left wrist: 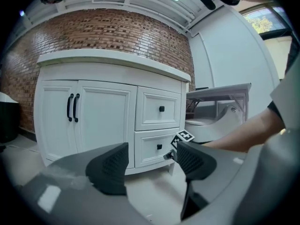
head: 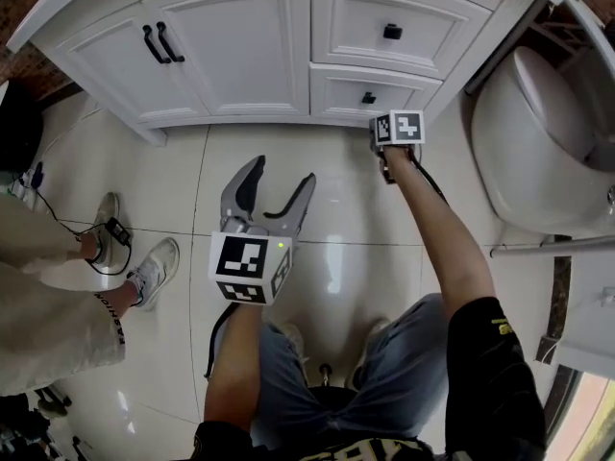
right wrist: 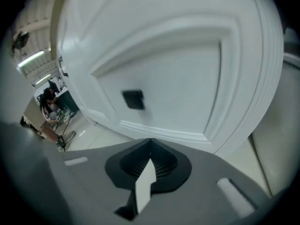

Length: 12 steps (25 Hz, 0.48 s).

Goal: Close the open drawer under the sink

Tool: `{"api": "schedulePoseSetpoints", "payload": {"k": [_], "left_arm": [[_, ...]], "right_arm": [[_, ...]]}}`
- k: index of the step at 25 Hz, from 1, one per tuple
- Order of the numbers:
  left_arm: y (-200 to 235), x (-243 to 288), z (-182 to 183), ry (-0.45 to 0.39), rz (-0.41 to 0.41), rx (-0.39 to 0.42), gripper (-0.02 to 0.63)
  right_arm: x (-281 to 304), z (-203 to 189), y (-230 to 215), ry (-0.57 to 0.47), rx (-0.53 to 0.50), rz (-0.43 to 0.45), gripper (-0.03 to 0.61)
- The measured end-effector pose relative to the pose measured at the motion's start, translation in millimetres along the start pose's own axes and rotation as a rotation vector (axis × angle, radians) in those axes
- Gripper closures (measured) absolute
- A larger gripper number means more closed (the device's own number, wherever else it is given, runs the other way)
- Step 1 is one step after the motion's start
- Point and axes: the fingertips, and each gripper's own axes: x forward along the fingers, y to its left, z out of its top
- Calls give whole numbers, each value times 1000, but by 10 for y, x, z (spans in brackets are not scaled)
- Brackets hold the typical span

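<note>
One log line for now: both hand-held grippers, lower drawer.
right hand-held gripper: shut, empty, facing lower drawer | left hand-held gripper: open, empty, over floor | drawer state: near flush, unconfirmed

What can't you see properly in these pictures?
Sink: left gripper view, hidden above the countertop.
Right gripper: head view, jaws hidden beneath its marker cube.
Toilet: head view, cut by the right edge.
Bystander: head view, cut by the left edge.

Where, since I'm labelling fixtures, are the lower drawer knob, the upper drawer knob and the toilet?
lower drawer knob (head: 368, 97), head view, knob's centre.
upper drawer knob (head: 392, 33), head view, knob's centre.
toilet (head: 538, 133), head view, its white body.
</note>
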Motion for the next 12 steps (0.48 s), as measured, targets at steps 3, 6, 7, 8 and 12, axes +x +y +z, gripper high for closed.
{"api": "schedulePoseSetpoints", "payload": {"k": [3,6,7,8,12], "left_arm": [[-30,-89,76,-20,7,6,290],[-155,-268,161,-48,-3,-10,290],[-209,-334,188,-57,-7,-12,290],[-267,-399,221,-67,-13,-13,290],[-516,-598,392,-129,-33,-12,290]], "right_arm": [[-618,224,516,-147,-90,98,572],[-1403,296,1004,-273,-167,196,572],[-1687,303,1141,-321,-188,222,572],[-1966,298,1253,-370,-203,242,572],[-2848,155,1345,-515,-253,200,571]]}}
